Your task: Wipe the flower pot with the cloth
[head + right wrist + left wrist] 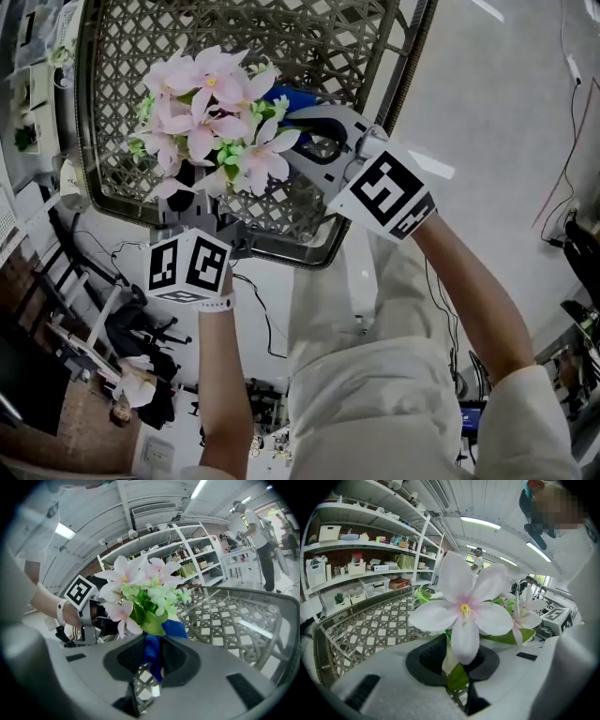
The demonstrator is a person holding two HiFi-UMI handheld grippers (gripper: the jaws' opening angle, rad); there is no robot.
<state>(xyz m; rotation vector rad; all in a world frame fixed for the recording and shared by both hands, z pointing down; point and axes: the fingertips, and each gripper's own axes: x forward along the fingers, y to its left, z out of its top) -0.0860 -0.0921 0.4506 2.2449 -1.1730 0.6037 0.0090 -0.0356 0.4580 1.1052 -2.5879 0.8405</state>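
Observation:
A bunch of pink and white artificial flowers (211, 122) rises over the lattice table (122, 56). The pot is hidden under the blooms in the head view. My left gripper (452, 660) is shut on a pale strip of the flower pot (448, 654), with a big pink-white bloom (464, 609) right above the jaws. In the head view only the left gripper's marker cube (187, 265) shows clearly. My right gripper (152, 660) is shut on a blue cloth (152, 648), which it holds against the greenery at the flowers' right side. The blue cloth (295, 98) peeks out behind the blooms.
The woven lattice table (225, 616) has a dark metal rim (309, 258). White shelves (361, 569) with boxes stand behind. A person (255, 531) stands at a bench far right. Cables and chair legs lie on the floor (141, 309) below the left gripper.

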